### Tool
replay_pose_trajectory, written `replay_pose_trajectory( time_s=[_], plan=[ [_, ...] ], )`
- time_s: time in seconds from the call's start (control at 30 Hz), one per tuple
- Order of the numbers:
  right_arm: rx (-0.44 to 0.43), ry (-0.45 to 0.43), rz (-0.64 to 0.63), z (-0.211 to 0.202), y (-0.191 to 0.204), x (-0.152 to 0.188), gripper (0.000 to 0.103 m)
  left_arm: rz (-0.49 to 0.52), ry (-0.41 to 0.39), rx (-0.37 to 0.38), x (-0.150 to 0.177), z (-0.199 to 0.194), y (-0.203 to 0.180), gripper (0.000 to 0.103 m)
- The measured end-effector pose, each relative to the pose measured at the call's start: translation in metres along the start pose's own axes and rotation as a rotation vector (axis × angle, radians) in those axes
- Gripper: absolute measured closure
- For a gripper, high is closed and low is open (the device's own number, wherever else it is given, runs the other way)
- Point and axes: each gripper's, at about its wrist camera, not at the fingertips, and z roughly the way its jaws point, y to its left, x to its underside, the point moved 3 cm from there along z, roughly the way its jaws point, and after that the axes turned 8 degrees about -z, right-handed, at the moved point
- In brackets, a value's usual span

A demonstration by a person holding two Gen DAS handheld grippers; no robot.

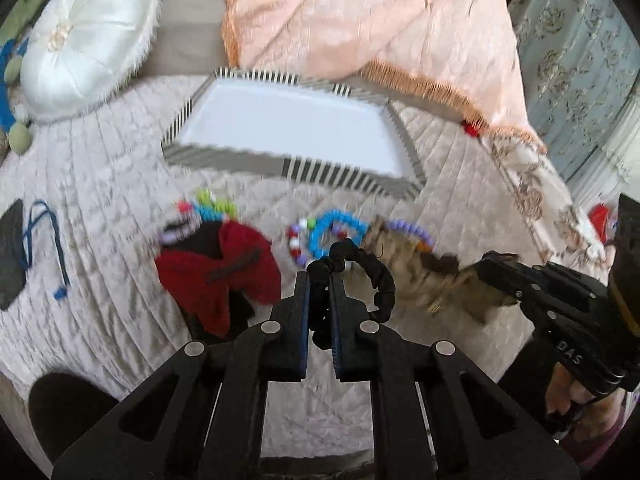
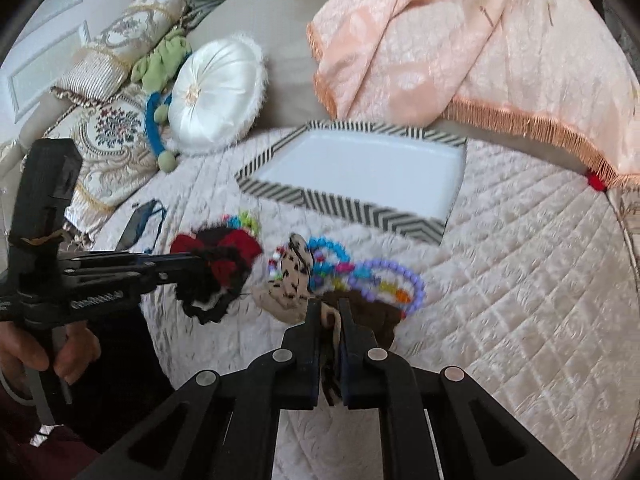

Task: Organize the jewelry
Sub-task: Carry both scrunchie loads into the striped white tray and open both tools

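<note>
In the left wrist view my left gripper (image 1: 320,276) is shut on a black fabric hair band (image 1: 372,272), which curls up and to the right of the fingertips. To its right my right gripper (image 1: 494,266) is shut on a beige spotted cloth bow (image 1: 400,260). The right wrist view shows the same bow (image 2: 292,280) pinched in my right gripper (image 2: 330,312), with my left gripper (image 2: 192,260) at the left. Beaded bracelets, blue (image 1: 332,224) and purple (image 2: 400,276), lie on the quilt beside a red and black bow (image 1: 224,268). A white tray with a striped rim (image 2: 344,204) sits behind them.
A white round cushion (image 1: 84,36) lies at the back left and a peach fringed blanket (image 1: 360,16) hangs behind the tray. A black pouch with a blue cord (image 1: 12,256) rests at the left. Embroidered pillows (image 2: 112,136) are stacked left of the cushion.
</note>
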Motion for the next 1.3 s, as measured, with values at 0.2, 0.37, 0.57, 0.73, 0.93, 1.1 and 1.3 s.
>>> replay_pose_trajectory(
  time_s=[0.2,0.37,0.57,0.73,0.93,1.1,1.3],
  plan=[
    [0.02,-0.054,0.009,-0.009,-0.013,-0.029,0.099,-0.016,-0.048,-0.007,-0.03,-0.01,0.006,0.095],
    [-0.043,0.043,-0.077,0.004,-0.001,-0.02,0.099,-0.023,-0.066,-0.015,-0.036,-0.013,0.013,0.095],
    [-0.028,0.219,-0.104,0.05,0.005,0.026,0.065,-0.039,-0.038,-0.024,-0.032,-0.005,0.019,0.095],
    [0.018,0.202,-0.056,0.055,-0.003,0.033,0.062,-0.027,-0.037,-0.04,-0.03,-0.004,0.02,0.095],
    [0.005,0.194,0.054,0.07,-0.017,0.043,0.081,-0.032,-0.027,-0.034,-0.03,0.0,0.019,0.095],
    [-0.047,0.113,0.097,0.043,-0.022,0.029,0.09,-0.034,-0.034,-0.034,-0.039,-0.002,0.022,0.095],
    [-0.032,-0.013,0.103,0.015,-0.034,-0.021,0.09,-0.038,-0.076,-0.031,-0.072,-0.004,0.021,0.095]
  ],
)
